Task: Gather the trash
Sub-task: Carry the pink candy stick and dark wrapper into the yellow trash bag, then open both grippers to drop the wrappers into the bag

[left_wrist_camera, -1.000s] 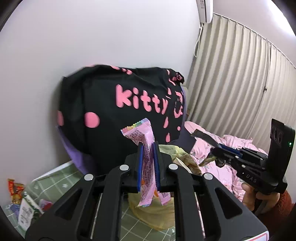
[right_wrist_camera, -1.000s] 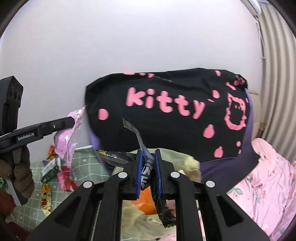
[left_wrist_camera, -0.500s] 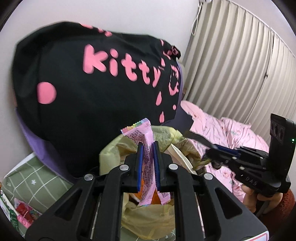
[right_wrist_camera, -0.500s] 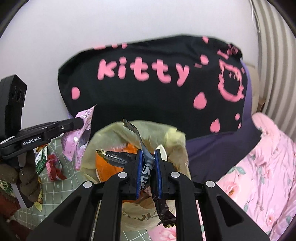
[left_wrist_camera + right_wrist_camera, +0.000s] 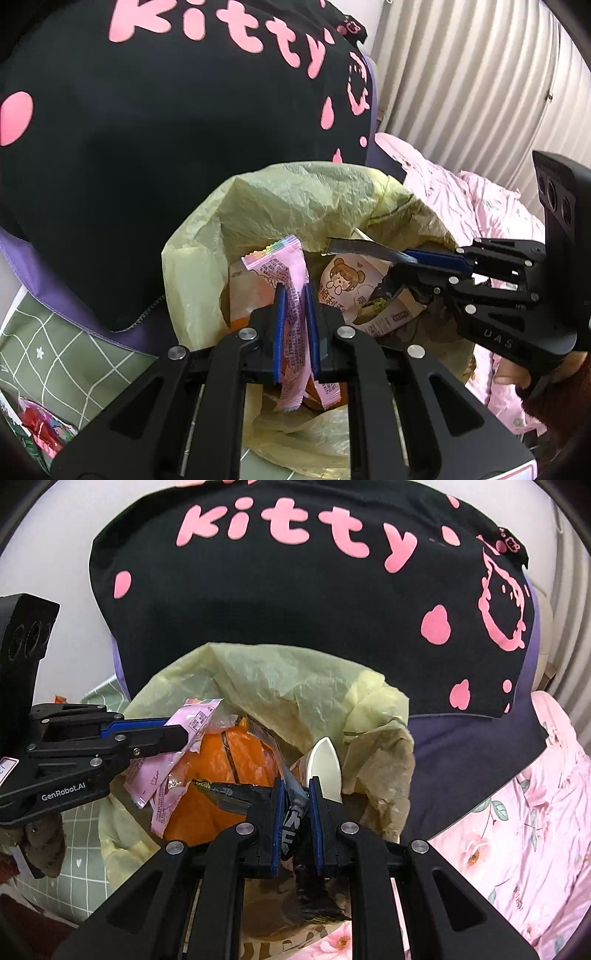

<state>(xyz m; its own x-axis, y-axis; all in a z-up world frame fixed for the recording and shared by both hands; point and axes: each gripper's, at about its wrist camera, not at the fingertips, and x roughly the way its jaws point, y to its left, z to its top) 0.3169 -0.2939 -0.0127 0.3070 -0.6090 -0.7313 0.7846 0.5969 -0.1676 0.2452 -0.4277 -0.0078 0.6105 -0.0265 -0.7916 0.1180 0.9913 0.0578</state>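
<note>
Left gripper (image 5: 294,310): clamped on a pink wrapper (image 5: 286,273), held upright over the mouth of the bag (image 5: 295,199); the wrapper's lower end hangs below the jaws. Seen from the right wrist camera, the same gripper (image 5: 177,734) reaches in from the left with the wrapper (image 5: 184,746) over the bag's rim.

Right gripper (image 5: 294,805): clamped on a dark wrapper (image 5: 236,794), one end sticking out to the left, the other drooping beneath the jaws, above the bag's opening. In the left wrist view it (image 5: 399,266) enters from the right, the wrapper (image 5: 354,247) projecting as a thin strip.

Bag (image 5: 295,686): yellowish plastic, open, crumpled. Contents: orange packet (image 5: 229,757), white scoop (image 5: 325,768), a carton (image 5: 354,291) printed with a cartoon face.

Black cushion (image 5: 295,590): pink "kitty" lettering and spots, stands directly behind the bag.

Pink floral bedding (image 5: 517,812): right of the bag.

Green checked mat (image 5: 66,350): left of the bag; a red packet (image 5: 40,432) lies on it.

Curtain (image 5: 461,74): pleated, behind the bedding.
</note>
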